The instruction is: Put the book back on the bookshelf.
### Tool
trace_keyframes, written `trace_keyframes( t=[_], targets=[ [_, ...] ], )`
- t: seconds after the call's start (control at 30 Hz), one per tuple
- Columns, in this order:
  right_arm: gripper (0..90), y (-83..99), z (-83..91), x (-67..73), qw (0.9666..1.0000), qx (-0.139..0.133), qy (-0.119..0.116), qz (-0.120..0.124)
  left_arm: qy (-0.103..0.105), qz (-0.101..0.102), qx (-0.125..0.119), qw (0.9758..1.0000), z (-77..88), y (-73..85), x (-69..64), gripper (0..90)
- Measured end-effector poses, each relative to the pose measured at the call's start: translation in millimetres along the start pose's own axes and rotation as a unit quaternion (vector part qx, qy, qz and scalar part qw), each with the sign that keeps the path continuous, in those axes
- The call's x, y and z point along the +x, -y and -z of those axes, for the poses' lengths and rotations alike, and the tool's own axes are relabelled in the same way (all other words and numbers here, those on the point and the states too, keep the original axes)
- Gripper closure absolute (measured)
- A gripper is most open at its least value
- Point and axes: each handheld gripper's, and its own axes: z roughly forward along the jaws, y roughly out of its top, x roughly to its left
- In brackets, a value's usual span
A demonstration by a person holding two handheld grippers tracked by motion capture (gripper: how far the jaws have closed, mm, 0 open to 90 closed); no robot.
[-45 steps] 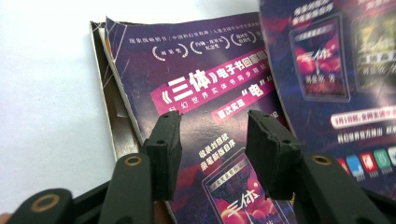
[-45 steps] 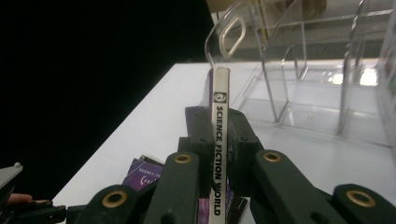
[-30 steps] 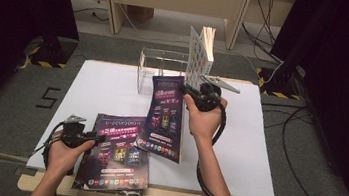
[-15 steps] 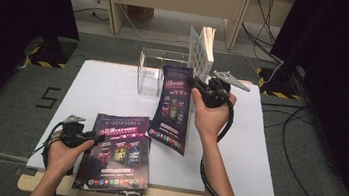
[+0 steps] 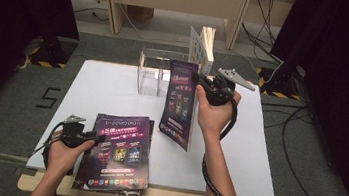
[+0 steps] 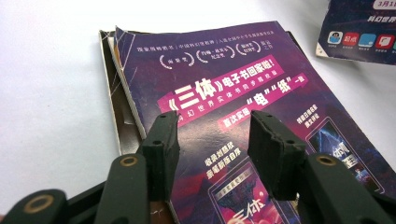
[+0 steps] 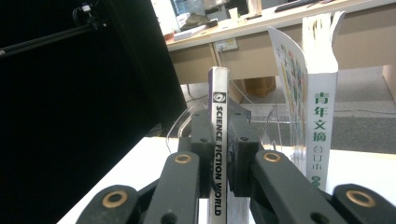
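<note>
The right claw point(image 5: 203, 83) is squeezing a purple magazine point(image 5: 180, 103) by its spine, holding it up in the air near the middle of the high view. In the right claw's own view the magazine's spine point(image 7: 218, 154) is sitting tight between the two black jaws.

The magazine is thin and floppy, so it could be bending or slipping out if the squeeze is too light. It could also be bumping the white book point(image 5: 202, 48) standing in the clear rack point(image 5: 159, 66) just behind it and knocking it over.

The left claw point(image 5: 88, 138) is loose and holding nothing, with its jaws spread apart over a stack of purple magazines point(image 5: 118, 151) at the lower left of the high view.

The white counter point(image 5: 256, 153) is looking flat and smooth. Around it there is grey floor, dark curtains on both sides, and cables at the upper right.
</note>
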Motion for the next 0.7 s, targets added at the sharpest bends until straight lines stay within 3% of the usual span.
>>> trace_keyframes(
  t=[0.7],
  targets=[
    [83.7,-12.6,-3.8,1.7,0.9995,-0.029,0.005,0.012,0.001,0.007,-0.005,1.0000,0.0,0.3,3.1,51.2]
  ],
)
